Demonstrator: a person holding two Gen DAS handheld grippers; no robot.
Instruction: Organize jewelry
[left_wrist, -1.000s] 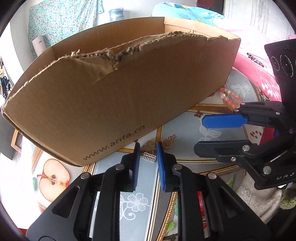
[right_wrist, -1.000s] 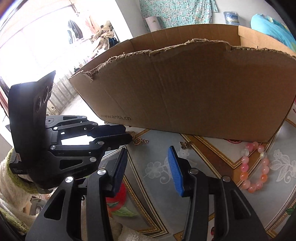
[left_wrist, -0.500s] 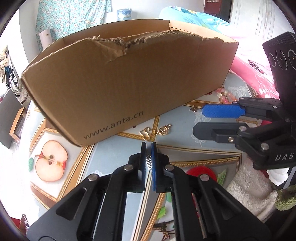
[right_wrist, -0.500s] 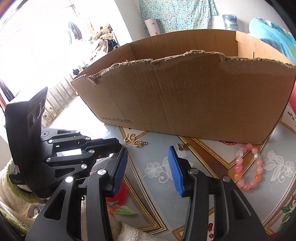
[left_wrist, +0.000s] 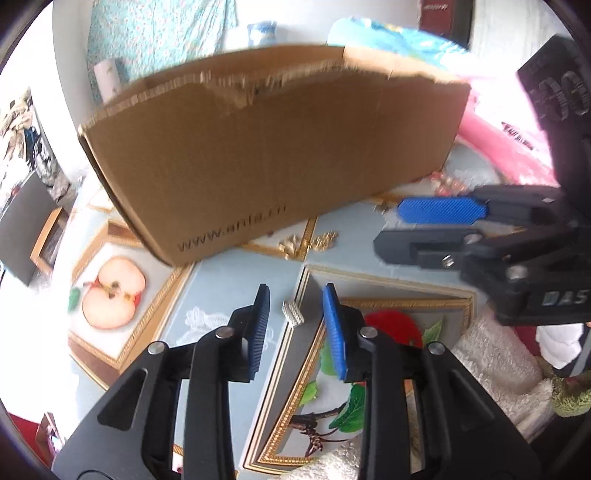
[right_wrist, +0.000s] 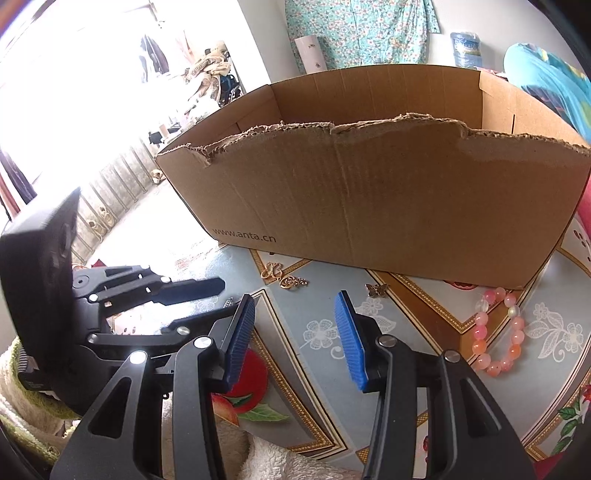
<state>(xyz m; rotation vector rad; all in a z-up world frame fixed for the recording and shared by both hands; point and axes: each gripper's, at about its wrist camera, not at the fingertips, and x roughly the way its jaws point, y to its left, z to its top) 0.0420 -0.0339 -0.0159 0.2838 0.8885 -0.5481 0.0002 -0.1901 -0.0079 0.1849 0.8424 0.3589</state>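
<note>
Silver hairpin (left_wrist: 293, 315) between parted left gripper (left_wrist: 295, 314) pads.

Box wall blocks the far side; open cloth in front

The tall brown cardboard box (right_wrist: 388, 206) walls off the far side of the patterned fruit-print tablecloth (right_wrist: 317, 306); before it lie gold brooches (right_wrist: 282, 275) and a pink bead bracelet (right_wrist: 496, 332), with bare cloth between them.

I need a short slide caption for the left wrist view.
Left gripper, jaws open around a small silver hair comb, before the cardboard box.
</note>
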